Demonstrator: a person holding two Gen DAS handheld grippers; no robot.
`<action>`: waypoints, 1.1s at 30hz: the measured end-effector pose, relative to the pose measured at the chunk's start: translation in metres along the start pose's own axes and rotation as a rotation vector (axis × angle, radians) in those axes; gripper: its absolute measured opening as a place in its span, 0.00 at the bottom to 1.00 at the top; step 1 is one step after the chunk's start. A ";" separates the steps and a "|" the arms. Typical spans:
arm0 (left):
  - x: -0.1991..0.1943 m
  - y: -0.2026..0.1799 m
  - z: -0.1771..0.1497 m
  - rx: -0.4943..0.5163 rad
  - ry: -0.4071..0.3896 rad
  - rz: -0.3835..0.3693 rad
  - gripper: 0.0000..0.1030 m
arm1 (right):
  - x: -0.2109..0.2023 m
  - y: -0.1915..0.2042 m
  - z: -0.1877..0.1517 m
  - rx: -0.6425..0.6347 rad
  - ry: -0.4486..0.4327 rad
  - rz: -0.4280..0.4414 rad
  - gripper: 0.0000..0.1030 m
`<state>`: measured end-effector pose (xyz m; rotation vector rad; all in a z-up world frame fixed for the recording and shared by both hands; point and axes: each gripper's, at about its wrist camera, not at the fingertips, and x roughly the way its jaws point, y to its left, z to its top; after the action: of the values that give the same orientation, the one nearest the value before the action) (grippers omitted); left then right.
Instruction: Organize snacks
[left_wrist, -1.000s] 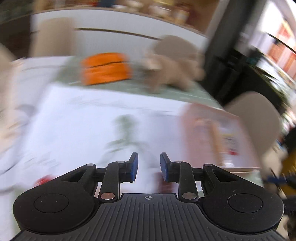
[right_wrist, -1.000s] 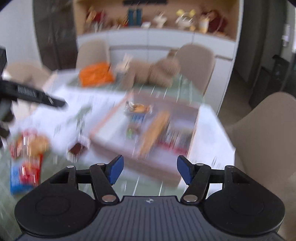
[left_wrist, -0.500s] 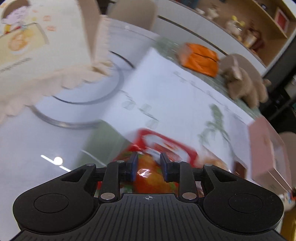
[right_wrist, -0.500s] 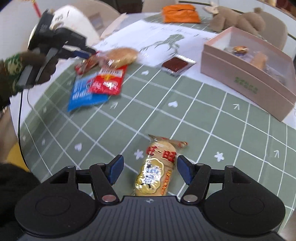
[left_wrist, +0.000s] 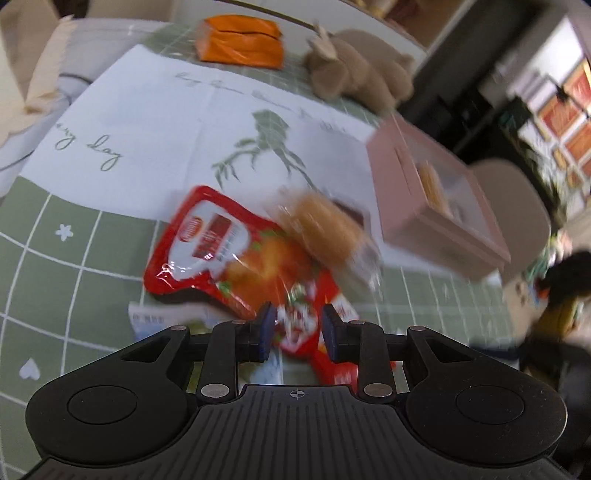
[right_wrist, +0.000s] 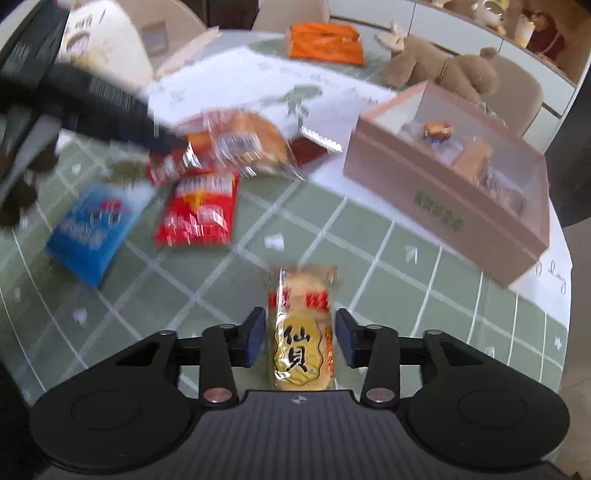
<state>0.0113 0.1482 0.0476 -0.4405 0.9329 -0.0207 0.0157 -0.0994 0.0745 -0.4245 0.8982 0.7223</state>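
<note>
My left gripper (left_wrist: 297, 334) is open just above a pile of snacks: a red-and-white packet (left_wrist: 218, 251), a wrapped round bun (left_wrist: 325, 229) and a small red packet (left_wrist: 299, 325) between the jaws. It also shows in the right wrist view (right_wrist: 173, 142), blurred, at the pile's left. My right gripper (right_wrist: 300, 336) is open, its jaws on either side of a yellow rice cracker packet (right_wrist: 301, 328) lying on the green checked tablecloth, not squeezing it. A pink box (right_wrist: 454, 184) with several snacks inside stands at the right; it also shows in the left wrist view (left_wrist: 436, 206).
A red snack bag (right_wrist: 199, 210) and a blue snack bag (right_wrist: 92, 229) lie left of the cracker. An orange bag (right_wrist: 325, 44) and a brown plush animal (right_wrist: 439, 70) sit at the table's far side. A white printed cloth (left_wrist: 166, 122) covers the back half.
My left gripper has swung from the table's left edge onto the snack pile and opened a little. My right gripper has moved forward around the rice cracker and narrowed.
</note>
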 end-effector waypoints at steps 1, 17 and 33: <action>-0.003 -0.002 -0.003 0.014 -0.003 0.021 0.30 | -0.002 0.001 0.005 0.004 -0.022 0.022 0.62; -0.073 0.051 -0.031 -0.200 -0.079 0.192 0.30 | 0.078 0.042 0.071 -0.051 -0.003 0.148 0.69; -0.017 0.030 0.046 -0.198 -0.198 0.206 0.31 | 0.005 -0.003 0.017 -0.027 -0.041 0.085 0.59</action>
<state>0.0317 0.1955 0.0728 -0.5176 0.7841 0.3001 0.0295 -0.0895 0.0805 -0.3962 0.8731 0.8196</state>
